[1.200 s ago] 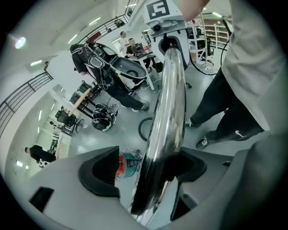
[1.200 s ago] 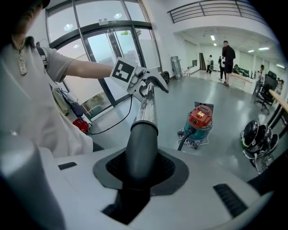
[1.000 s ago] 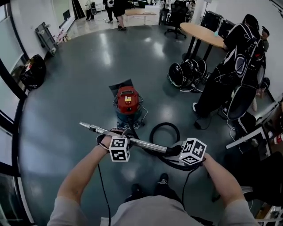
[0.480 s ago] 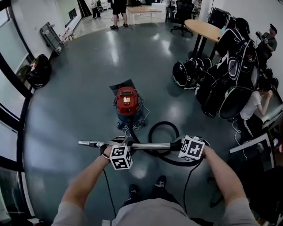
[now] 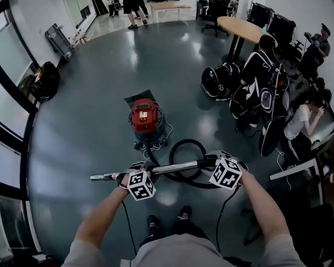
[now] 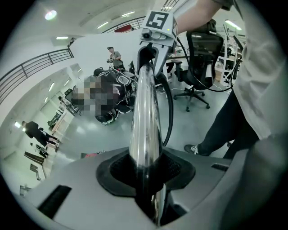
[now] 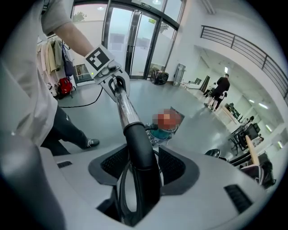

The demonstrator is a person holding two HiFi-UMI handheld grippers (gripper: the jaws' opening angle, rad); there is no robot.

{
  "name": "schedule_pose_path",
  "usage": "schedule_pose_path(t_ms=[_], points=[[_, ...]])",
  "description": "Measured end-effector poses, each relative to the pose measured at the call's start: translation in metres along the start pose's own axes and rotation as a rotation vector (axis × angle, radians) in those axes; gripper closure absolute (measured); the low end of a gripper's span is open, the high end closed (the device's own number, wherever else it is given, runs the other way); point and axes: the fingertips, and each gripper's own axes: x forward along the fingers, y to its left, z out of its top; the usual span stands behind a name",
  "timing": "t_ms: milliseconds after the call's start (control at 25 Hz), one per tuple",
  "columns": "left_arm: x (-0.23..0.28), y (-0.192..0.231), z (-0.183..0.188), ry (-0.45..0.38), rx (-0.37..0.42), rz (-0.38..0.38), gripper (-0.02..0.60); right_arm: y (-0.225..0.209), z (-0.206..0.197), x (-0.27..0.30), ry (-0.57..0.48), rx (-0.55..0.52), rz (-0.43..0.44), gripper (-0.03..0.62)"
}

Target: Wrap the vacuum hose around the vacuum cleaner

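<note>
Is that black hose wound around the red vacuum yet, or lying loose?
Loose: the hose lies in one loop on the floor beside the vacuum cleaner, not around it.

one vacuum (image 5: 144,116), one hose (image 5: 186,141), one wand (image 5: 167,168). two grippers: the left gripper (image 5: 136,170) clamped on the wand, and the right gripper (image 5: 211,162), its jaws just opened wider, the hose's black end between them and touching both pads. two forearms (image 5: 102,219), two shoes (image 5: 153,225). one table (image 5: 245,28), one chair (image 5: 210,9), one trolley (image 5: 56,41), one bag (image 5: 46,78) by the left wall. the heap of bags (image 5: 250,83) by the table is too tangled to count. at least three other people, one seated (image 5: 302,117) at the right.
</note>
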Motion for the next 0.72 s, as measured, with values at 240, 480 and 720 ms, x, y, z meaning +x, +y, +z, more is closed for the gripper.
schedule_pose_path(t_ms=[240,480,720], points=[[0.036,0.002,0.003,0.024,-0.061,0.015,0.445,-0.043,-0.014,-0.033,-0.123,0.12,-0.149,0.401],[0.081,0.006,0.003,-0.011,-0.106,0.037,0.445,-0.033,-0.017,-0.03,-0.259,0.292,-0.157,0.401],[0.139,0.012,-0.017,-0.067,-0.217,0.015,0.445,0.012,-0.028,0.034,-0.277,0.413,-0.068,0.401]])
